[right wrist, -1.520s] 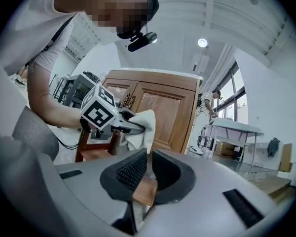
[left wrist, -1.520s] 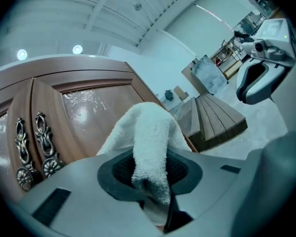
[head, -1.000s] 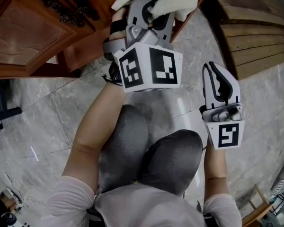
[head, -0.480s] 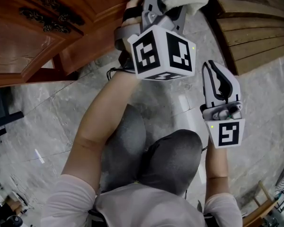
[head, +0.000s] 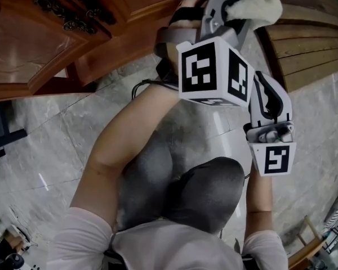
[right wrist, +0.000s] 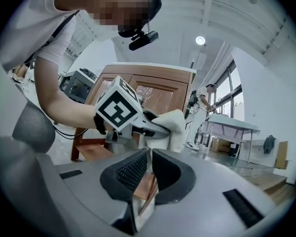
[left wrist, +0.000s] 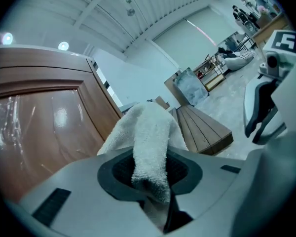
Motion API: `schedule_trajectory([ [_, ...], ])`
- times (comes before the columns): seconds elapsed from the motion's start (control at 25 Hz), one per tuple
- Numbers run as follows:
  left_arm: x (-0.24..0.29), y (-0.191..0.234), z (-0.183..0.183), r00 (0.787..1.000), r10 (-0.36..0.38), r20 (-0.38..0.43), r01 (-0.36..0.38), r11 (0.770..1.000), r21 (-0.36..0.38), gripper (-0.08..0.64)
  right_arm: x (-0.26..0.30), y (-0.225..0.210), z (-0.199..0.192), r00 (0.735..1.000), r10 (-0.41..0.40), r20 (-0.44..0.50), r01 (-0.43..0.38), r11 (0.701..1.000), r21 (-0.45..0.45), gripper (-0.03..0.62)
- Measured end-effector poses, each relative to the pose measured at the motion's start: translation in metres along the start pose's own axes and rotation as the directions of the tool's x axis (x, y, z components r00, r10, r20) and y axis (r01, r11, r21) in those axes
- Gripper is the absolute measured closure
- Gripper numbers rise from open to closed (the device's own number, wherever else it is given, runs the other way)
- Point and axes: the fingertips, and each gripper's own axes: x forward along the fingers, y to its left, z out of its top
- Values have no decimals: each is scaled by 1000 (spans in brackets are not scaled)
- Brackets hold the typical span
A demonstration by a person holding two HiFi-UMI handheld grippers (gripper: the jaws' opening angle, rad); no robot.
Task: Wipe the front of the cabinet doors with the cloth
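Left gripper view shows the left tool (left wrist: 151,179) clenched on a soft, light white terry cloth (left wrist: 149,132) near the glossy brown wooden cabinet door (left wrist: 42,132); limp, it probably wants a thick-fold hold; the right tool (right wrist: 149,164) is closed on nothing

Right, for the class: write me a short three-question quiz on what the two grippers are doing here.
1. True or false: the left gripper has its jaws shut on the cloth.
2. The right gripper holds: A a sponge, B nothing, C a bottle.
3. Fill in: in the head view, the cabinet door lies to the ___ of the cloth.
Key: 1 true; 2 B; 3 left.
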Motion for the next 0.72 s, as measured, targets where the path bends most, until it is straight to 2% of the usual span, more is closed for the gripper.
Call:
schedule_trajectory([
  [0.32,-42,-6,-9,992,-100,75,102,995,-21,446,25,19,-1,998,-6,-67,5,1000,-10,535],
  [0.44,-52,1,-7,990,-84,113,86,996,-8,446,27,24,1,994,15,-111,-19,999,-36,535],
  [0.52,-59,4,-4,988,-84,130,84,996,7,446,30,23,6,991,25,-133,-28,999,-21,535],
  [0.72,-89,11,8,988,-132,76,135,990,-43,448,21,30,39,980,53,-194,-42,997,60,535],
])
